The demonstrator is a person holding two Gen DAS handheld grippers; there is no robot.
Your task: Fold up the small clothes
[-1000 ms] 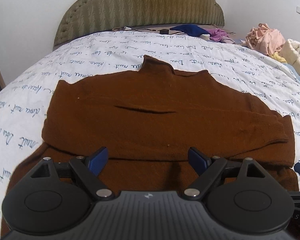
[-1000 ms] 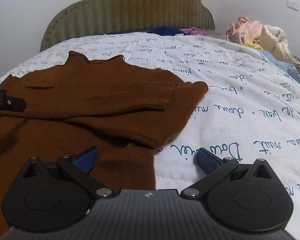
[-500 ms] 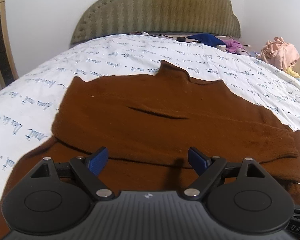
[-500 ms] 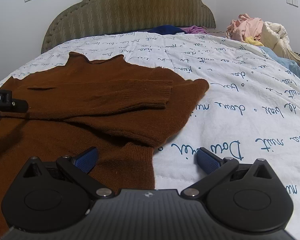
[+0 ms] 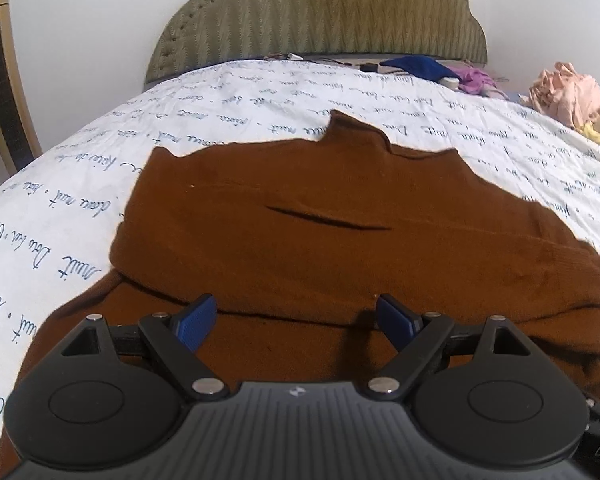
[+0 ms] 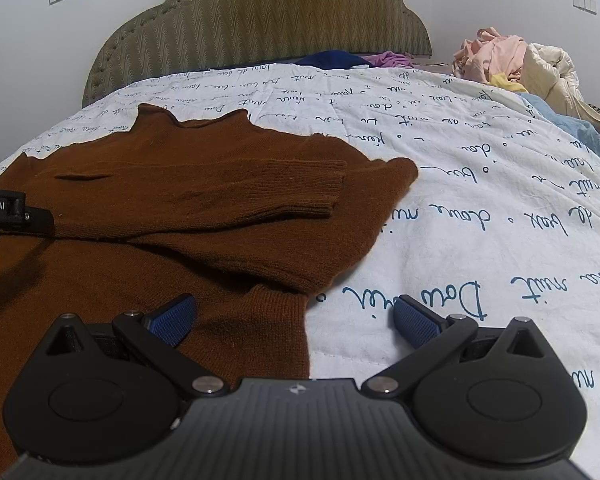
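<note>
The brown sweater is matt, fuzzy knit with ribbed cuffs, the bedspread smooth quilted printed cloth, the headboard woven zigzag-textured upholstery, and both grippers' casings matt black plastic with blue textured pads.

Even indoor light, soft shadows, sharp focus, strong fisheye bending and dark corners.

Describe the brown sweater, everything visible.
The brown sweater is a rust-brown fine knit with a raised collar and ribbed cuffs. It lies flat on the white script-printed bedspread, collar toward the headboard, sleeves folded across the body, one cuff lying on top. A short crease crosses the chest. Neither gripper holds it.
</note>
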